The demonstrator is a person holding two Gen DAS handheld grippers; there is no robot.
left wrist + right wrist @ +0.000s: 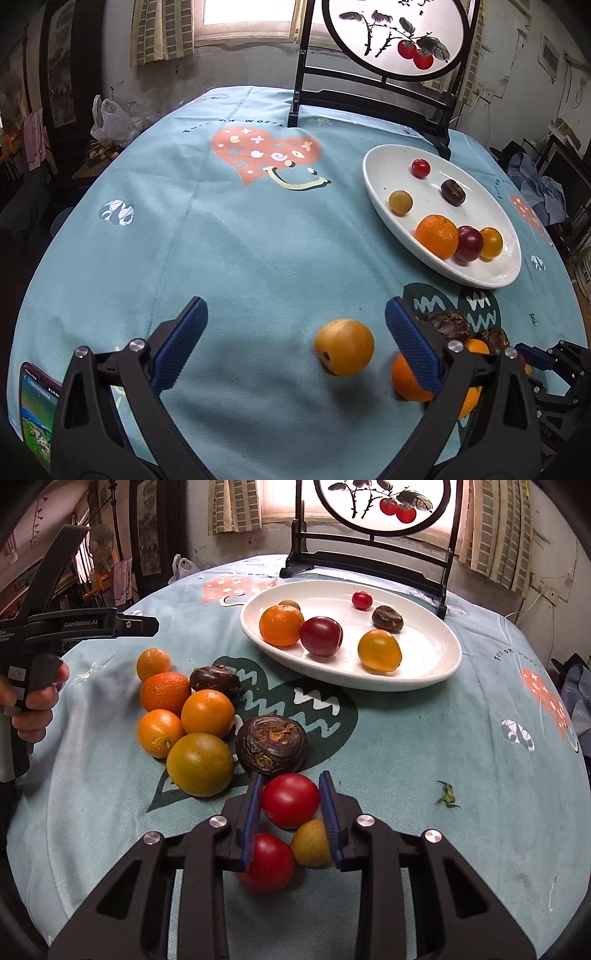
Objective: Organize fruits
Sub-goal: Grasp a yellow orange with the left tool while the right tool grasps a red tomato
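My right gripper [290, 776] is shut on a red tomato [290, 800], its blue pads against both sides. A second red tomato [267, 862] and a small yellow fruit [310, 843] lie just under the fingers. To the left is a pile of oranges [207, 713] with two dark wrinkled fruits [271, 744]. The white oval plate [424, 653] beyond holds several fruits. My left gripper [295, 306] stands open over the cloth. A yellow-orange fruit [344, 347] lies between its fingers, nearer the right one and untouched.
A black-framed round painted screen [369, 559] stands behind the plate. A phone [35, 410] lies at the near left edge of the round table. A green stem scrap [448, 794] is on the blue cloth. A person's hand [37, 701] holds the left gripper's handle.
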